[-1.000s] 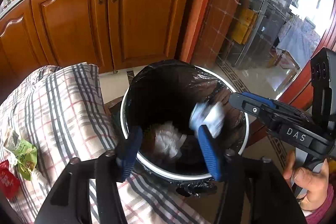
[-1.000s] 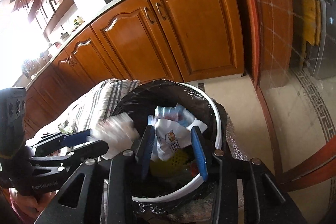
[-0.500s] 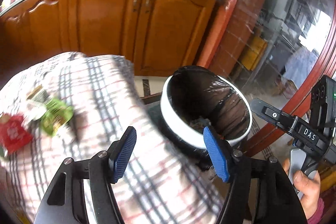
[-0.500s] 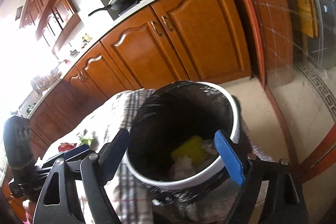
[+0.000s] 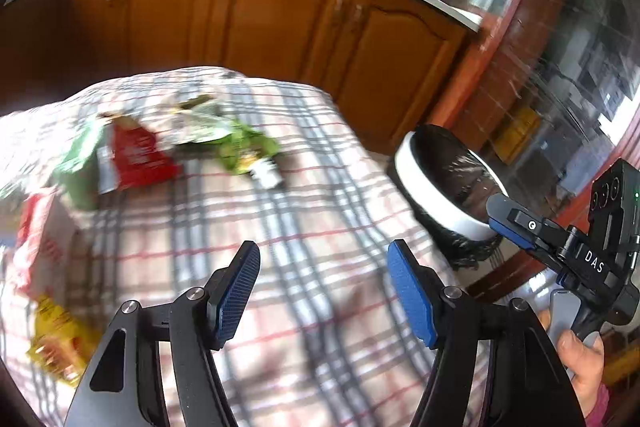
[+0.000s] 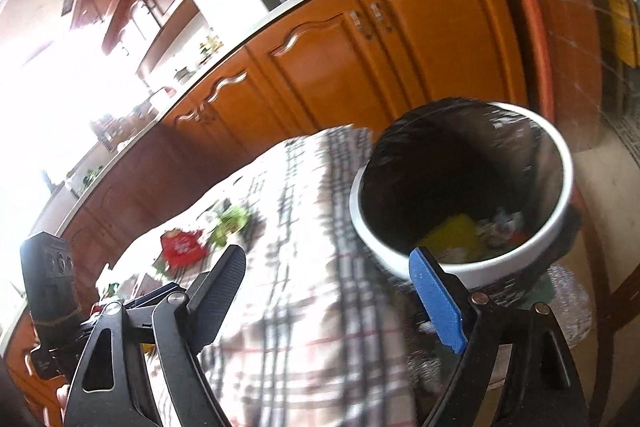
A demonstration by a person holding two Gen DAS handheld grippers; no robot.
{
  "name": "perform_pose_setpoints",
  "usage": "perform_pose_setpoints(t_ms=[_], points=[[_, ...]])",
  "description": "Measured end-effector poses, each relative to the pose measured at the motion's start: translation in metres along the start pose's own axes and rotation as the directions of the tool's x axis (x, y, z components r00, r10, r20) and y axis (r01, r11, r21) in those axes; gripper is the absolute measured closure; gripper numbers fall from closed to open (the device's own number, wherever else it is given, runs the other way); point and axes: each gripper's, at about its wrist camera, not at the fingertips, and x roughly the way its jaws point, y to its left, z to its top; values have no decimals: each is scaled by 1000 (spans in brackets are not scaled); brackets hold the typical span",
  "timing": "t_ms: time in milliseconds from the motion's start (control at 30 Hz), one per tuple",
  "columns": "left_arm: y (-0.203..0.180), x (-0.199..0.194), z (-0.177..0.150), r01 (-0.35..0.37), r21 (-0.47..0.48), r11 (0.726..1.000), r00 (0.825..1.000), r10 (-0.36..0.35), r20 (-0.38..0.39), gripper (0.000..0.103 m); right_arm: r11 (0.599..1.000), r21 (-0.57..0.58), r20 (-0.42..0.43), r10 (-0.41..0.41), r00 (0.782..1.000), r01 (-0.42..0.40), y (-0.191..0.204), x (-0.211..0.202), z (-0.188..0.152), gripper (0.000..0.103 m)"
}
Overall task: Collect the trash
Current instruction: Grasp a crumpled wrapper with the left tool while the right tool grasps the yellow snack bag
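Trash (image 5: 132, 163) lies on the table (image 5: 320, 211), at 10 o'clock from the left gripper (image 5: 324, 291). Both loads now in bin (image 6: 552, 219). Left and right gripper (image 6: 332, 295) released, empty, swung back toward table. Next pickup pending.

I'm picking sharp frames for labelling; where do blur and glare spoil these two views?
Left wrist view: the wrappers and checked cloth are smeared by motion blur. Right wrist view: window glare washes out the left side, and the bin rim is blurred.
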Motion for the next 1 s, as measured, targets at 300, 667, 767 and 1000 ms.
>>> perform_pose_setpoints(t_ms=[300,667,767,1000], points=[[52,-65,-17,-75,-85,994,995,80,62,37,994,-66,-69,87,994,-91,53,18,-25,17],[107,-131,-36,-165,-195,967,975,190,117,37,954,-183,-192,201,961,-236,125,39,-70,17],[123,-141,-35,-196,-217,956,965,228,133,37,932,-220,-233,237,943,-288,149,46,-80,17],[156,-141,-22,-277,-227,934,946,306,105,37,877,-308,-309,273,911,-367,200,64,-99,17]])
